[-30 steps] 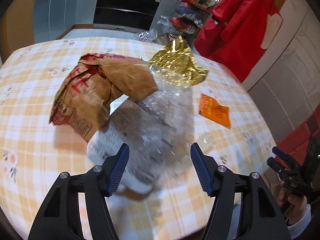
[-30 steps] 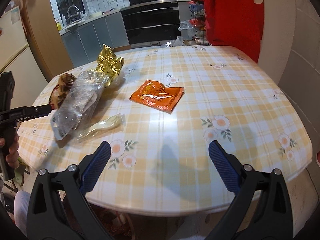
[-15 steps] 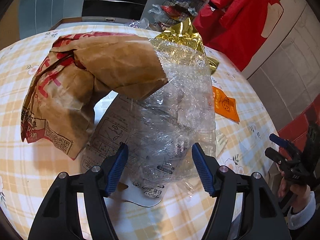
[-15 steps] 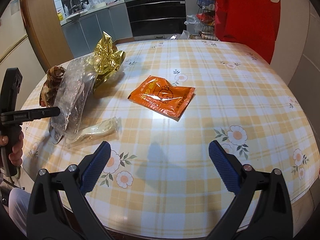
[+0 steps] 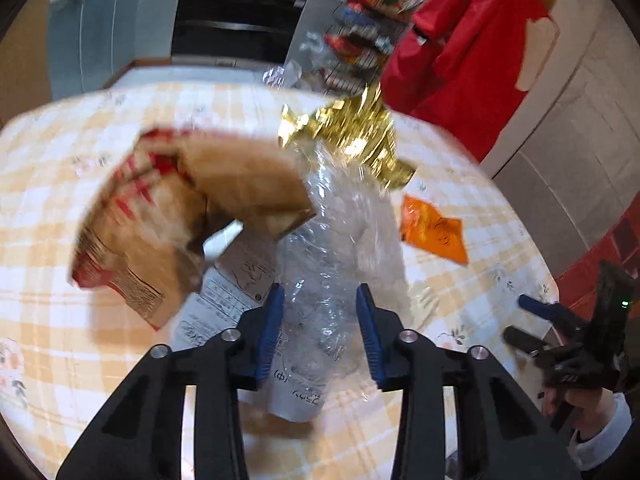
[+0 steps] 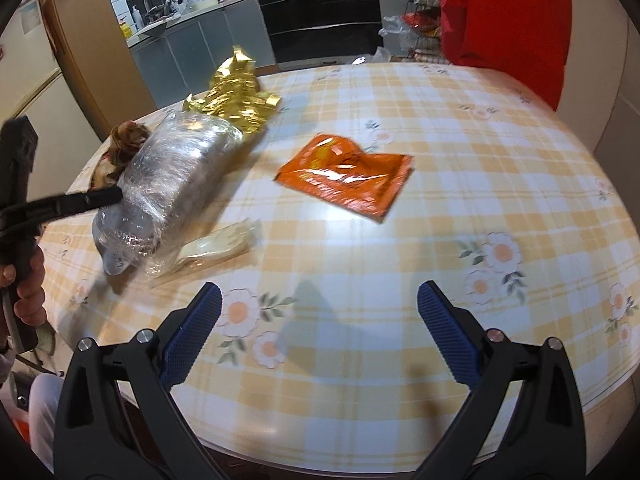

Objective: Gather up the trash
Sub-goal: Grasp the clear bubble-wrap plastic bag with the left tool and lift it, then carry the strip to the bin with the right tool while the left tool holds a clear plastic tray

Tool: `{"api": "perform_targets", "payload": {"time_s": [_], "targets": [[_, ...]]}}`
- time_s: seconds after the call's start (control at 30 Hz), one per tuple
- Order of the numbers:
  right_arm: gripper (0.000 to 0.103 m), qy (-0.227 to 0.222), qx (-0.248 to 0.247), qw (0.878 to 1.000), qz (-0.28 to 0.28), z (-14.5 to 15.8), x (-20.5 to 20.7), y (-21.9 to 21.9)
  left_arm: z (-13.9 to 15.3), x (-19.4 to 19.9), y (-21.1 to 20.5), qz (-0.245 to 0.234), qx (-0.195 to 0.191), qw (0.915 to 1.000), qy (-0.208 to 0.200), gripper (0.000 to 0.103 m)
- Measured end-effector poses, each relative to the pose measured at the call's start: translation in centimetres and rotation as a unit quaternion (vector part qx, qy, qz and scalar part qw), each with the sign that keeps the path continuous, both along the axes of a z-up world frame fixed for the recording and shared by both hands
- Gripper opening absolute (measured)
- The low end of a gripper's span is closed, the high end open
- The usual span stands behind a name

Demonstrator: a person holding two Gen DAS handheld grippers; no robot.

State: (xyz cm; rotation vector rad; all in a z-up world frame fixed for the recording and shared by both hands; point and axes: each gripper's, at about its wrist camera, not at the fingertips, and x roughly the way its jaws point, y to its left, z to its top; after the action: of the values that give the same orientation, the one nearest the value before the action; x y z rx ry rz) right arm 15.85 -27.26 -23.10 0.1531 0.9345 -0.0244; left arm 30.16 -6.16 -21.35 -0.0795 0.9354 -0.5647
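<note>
1. Left wrist view: the left gripper [image 5: 320, 330] is now squeezing in on the clear plastic bag [image 5: 340, 248]; half a second ago its jaws were wide, so the pickup's starting.
2. Bag's sitting near the table's [image 6: 440, 208] left edge, brown paper bag [image 5: 180, 216] draped over it.
3. Right wrist view is showing more: right gripper [image 6: 318, 334] hanging spread and empty, orange packet [image 6: 348, 178] mid-table, untouched.
</note>
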Motion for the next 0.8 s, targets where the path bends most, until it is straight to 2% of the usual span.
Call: {"api": "perform_targets", "payload": {"time_s": [0.13, 0.27, 0.5, 0.67, 0.73, 0.8], "targets": [[0.096, 0.012, 0.017, 1.0, 0.02, -0.9, 0.7, 2.3, 1.6, -1.9, -0.2, -0.01, 0.025, 0.9988, -0.041, 0.032], [0.096, 0.02, 0.035, 0.999, 0.032, -1.8, 1.7, 4.4, 3.5, -3.5, 0.8, -0.001, 0.015, 0.9975, -0.069, 0.031], [0.09, 0.043, 0.082, 0.996, 0.014, -3.6, 5.1, 7.4, 6.6, -6.1, 4.3, 0.065, 0.003, 0.9902, -0.124, 0.031], [0.089, 0.038, 0.068, 0.997, -0.023, -3.8, 6.8, 9.1, 7.5, -7.5, 6.7, 0.094, -0.011, 0.9869, -0.131, 0.031], [0.079, 0.04, 0.028, 0.999, -0.024, -3.9, 7.4, 9.9, 7.7, -7.9, 6.9, 0.097, -0.015, 0.9866, -0.131, 0.031], [0.059, 0.041, -0.003, 0.999, -0.023, -3.9, 7.5, 10.3, 7.9, -8.2, 7.3, 0.1, -0.023, 0.9864, -0.128, 0.031]]}}
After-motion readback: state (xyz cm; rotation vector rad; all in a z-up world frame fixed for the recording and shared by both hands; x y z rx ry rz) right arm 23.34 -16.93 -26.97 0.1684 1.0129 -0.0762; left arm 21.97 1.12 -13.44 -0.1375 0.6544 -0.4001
